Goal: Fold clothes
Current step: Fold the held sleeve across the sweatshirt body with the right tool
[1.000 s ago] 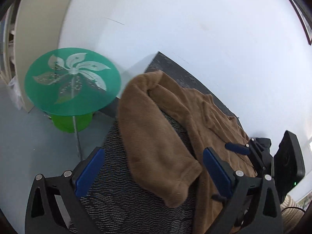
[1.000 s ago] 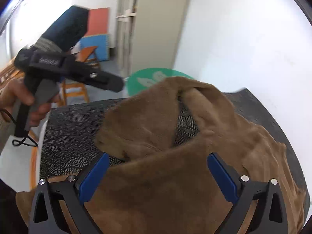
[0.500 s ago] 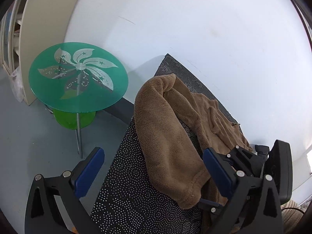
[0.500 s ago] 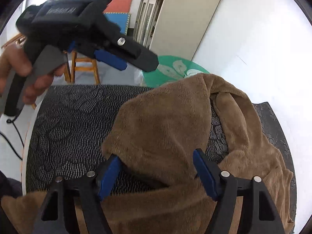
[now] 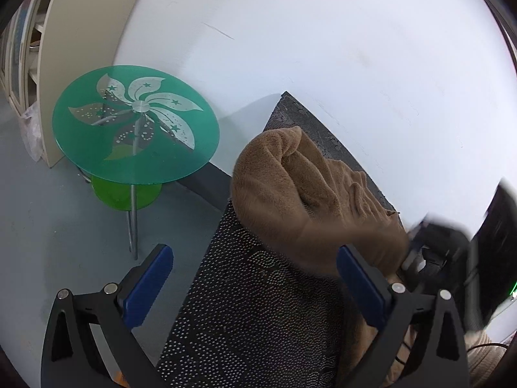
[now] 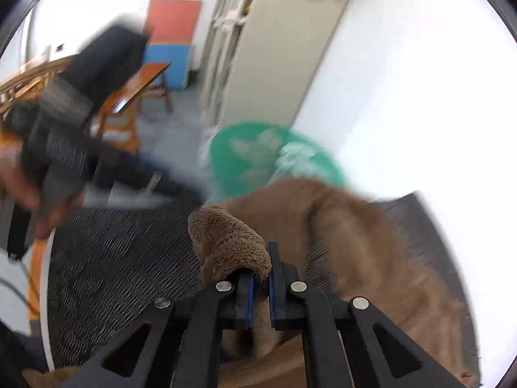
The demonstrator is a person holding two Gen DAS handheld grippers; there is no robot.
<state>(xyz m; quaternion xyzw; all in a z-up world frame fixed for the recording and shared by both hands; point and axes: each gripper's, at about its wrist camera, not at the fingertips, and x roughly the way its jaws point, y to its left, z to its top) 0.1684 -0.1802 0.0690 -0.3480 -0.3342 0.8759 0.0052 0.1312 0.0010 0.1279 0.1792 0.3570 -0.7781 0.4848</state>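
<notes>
Jaws of your right gripper [image 6: 260,278] are clamping the cuff of the brown fleece garment [image 5: 290,200] lying on the counter [image 5: 258,307], controlling the sleeve for folding, while your left gripper [image 5: 255,284] is hovering, jaws apart.

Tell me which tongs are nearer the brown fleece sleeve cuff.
Right. The right tongs are clamped on the sleeve cuff; the left tongs hang open above the dark mat, apart from it.

Right tool [image 6: 260,278] clamped; left tool [image 5: 255,278] spread wide.
</notes>
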